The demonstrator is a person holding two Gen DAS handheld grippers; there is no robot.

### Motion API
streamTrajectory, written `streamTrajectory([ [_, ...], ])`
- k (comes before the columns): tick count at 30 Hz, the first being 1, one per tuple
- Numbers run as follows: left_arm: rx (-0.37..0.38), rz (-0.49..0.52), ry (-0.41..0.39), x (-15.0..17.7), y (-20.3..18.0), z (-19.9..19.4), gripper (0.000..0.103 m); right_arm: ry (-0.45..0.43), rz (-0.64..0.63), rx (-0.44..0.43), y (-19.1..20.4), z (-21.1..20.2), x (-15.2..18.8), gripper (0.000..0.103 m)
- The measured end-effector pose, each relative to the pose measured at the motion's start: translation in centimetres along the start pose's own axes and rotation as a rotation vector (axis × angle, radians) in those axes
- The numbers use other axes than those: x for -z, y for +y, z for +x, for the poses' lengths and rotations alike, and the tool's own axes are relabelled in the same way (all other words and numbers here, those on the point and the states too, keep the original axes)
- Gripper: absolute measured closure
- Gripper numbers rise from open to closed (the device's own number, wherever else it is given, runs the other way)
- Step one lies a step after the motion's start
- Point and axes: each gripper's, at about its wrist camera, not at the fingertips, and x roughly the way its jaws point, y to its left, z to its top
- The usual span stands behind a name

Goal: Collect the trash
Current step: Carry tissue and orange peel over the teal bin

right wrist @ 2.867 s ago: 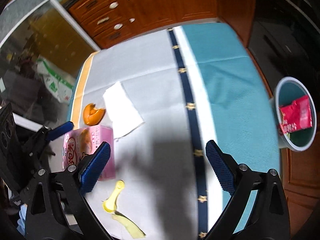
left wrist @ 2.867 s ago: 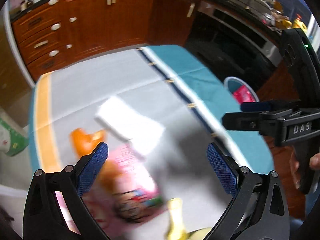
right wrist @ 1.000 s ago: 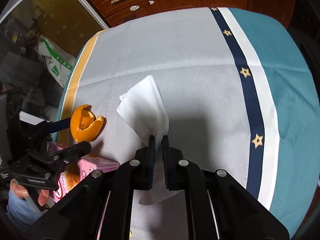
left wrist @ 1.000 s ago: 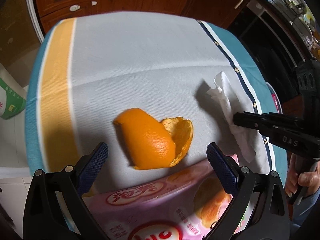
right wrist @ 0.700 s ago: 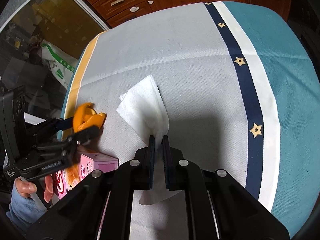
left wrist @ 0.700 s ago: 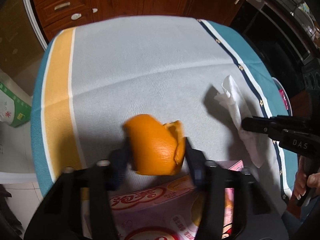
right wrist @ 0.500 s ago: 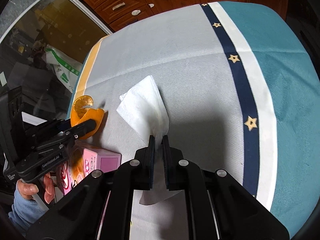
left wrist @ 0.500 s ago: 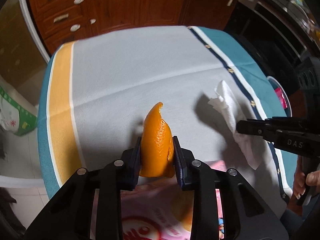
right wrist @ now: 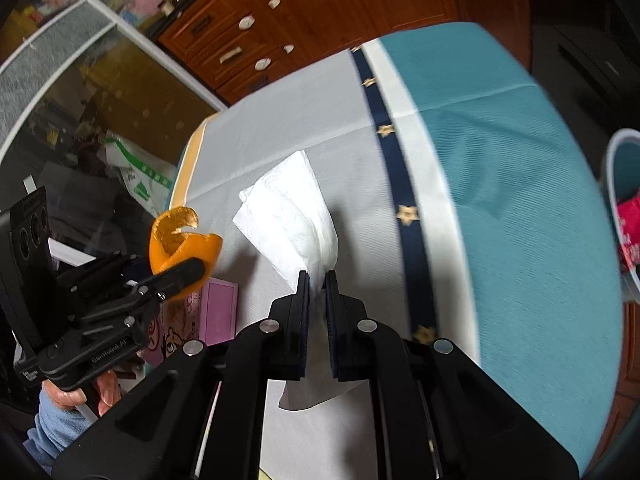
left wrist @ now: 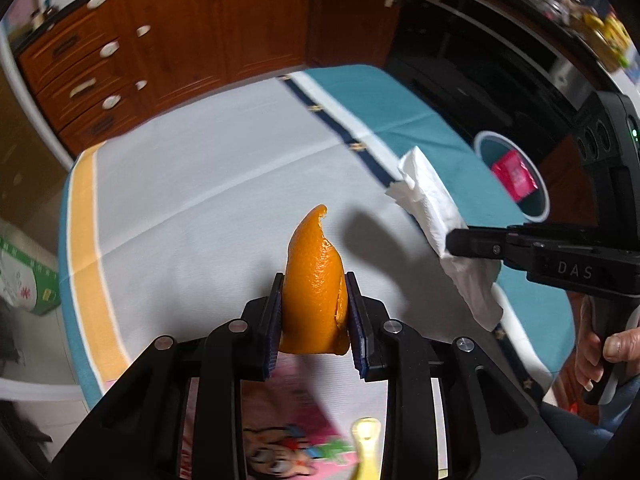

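Left wrist view: my left gripper (left wrist: pixel 314 316) clamps the curled orange peel (left wrist: pixel 316 284) above the table's near edge. Right wrist view: my right gripper (right wrist: pixel 316 304) pinches the crumpled white tissue (right wrist: pixel 292 216); next, I judge, both go to the round blue bin (right wrist: pixel 614 184) off the right edge.

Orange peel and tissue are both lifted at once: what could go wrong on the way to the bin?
1. The left hand-held gripper pinches only the lower part of the curled peel; it could slip or tear loose.
2. The tissue hangs limp from the right hand-held gripper, so its loose tail may snag and pull free.
3. The bin sits below and past the table edge; a drop from table height might miss it.
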Motion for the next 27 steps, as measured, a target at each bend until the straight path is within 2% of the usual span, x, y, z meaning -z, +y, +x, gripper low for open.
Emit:
streamTrajectory([
  [6,0.026,0.092,0.007,-1.5,-5.6,0.6,0.074,-0.073,0.067,-0.004,-3.5,-3.7,1.4,0.095],
  [14,0.103,0.199,0.036,-3.6,-14.8,3.4,0.074,-0.162,0.163,0.009,-10.0,-8.3,3.1,0.095],
  [27,0.214,0.386,0.102,-8.2,-29.4,10.3,0.073,-0.286,0.410,0.180,-26.9,-16.5,4.2,0.095],
])
